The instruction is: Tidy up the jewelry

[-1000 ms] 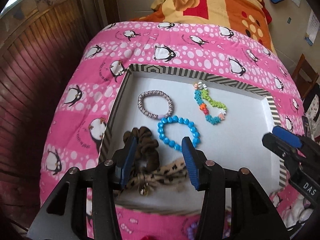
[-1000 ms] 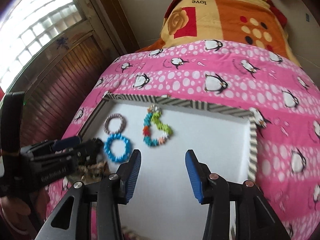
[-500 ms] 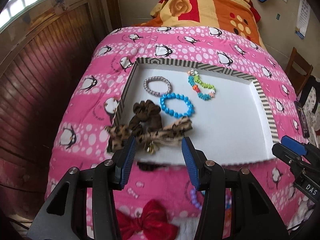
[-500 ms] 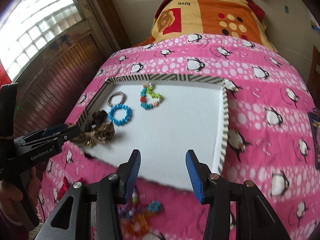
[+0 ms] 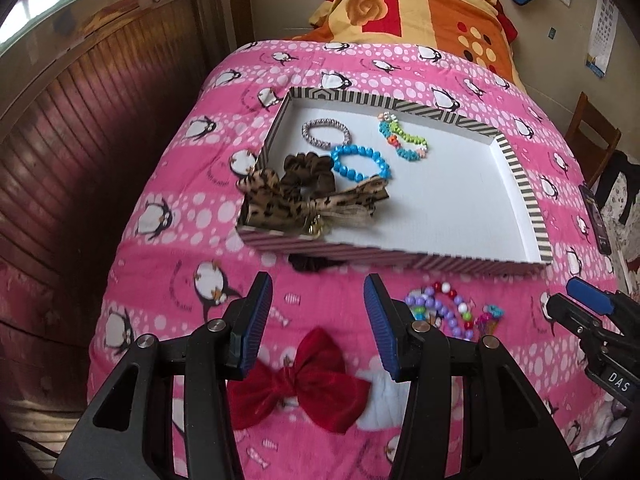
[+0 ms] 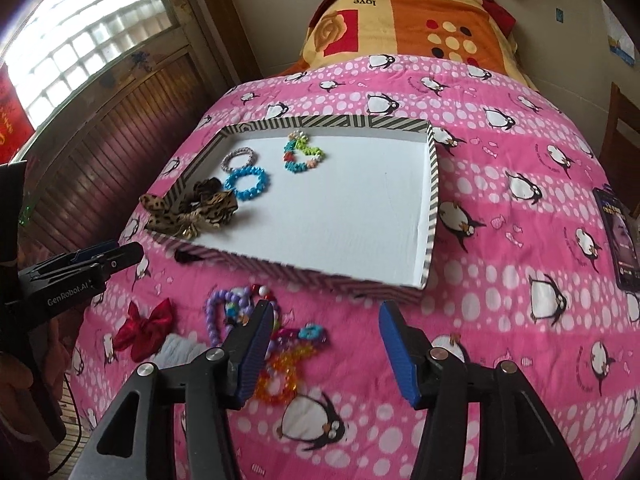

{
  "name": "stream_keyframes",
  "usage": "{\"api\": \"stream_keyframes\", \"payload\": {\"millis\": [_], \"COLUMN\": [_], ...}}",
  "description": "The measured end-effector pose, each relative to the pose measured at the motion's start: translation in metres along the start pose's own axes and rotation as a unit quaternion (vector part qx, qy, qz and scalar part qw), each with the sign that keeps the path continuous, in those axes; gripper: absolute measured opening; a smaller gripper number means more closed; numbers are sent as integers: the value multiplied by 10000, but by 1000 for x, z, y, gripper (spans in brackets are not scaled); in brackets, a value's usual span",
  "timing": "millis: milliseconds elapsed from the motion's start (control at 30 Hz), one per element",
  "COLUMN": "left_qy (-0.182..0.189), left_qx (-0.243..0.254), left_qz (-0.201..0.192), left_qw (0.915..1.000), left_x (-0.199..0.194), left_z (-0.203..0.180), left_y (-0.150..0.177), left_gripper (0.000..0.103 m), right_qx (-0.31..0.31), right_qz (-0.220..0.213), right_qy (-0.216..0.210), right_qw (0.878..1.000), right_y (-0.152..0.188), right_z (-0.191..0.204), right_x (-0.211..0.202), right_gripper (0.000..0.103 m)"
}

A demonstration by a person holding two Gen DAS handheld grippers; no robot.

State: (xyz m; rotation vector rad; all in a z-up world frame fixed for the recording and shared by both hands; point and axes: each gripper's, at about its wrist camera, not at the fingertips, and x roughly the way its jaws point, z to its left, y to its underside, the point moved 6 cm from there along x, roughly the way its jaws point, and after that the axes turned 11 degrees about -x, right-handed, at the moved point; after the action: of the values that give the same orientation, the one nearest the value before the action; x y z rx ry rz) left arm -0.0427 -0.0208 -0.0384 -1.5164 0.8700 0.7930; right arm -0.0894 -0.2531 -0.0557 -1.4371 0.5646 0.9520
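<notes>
We saw both tools over the pink quilt [image 5: 168,184], on the near side of the tray [image 5: 520,184]. The left gripper [image 5: 318,330] and right gripper [image 6: 326,354] were opening, nothing between their jaws. A dark item [image 5: 316,263] lay half hidden under the tray's near wall. The bead pile [image 6: 256,332] was blurred. We read "love" on the far blanket [image 6: 404,28], "GenRobot.AI" and "DAS" on the tools. Bracelets [image 5: 360,162] lay in the tray.

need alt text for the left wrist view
The left hand-held gripper, empty and opening, hovers over a red bow on a pink penguin blanket. Beyond lies a striped tray holding bracelets and leopard-print scrunchies.
</notes>
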Motion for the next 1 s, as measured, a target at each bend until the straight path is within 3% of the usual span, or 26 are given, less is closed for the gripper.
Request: {"api": "stream_keyframes", "payload": {"millis": [67, 1000], "left_qy": [60, 93], "left_qx": [-18, 73], "left_qz": [3, 209], "left_qw": [10000, 9997], "left_x": [-3, -13], "left_z": [2, 10], "left_y": [4, 40], "left_gripper": [58, 59], "right_qx": [-25, 3], "right_qz": [15, 362], "right_qy": [-12, 13], "right_qw": [10000, 9993], "right_y": [5, 60], "right_z": [4, 7], "right_x": [-1, -6], "right_gripper": [53, 54]}}
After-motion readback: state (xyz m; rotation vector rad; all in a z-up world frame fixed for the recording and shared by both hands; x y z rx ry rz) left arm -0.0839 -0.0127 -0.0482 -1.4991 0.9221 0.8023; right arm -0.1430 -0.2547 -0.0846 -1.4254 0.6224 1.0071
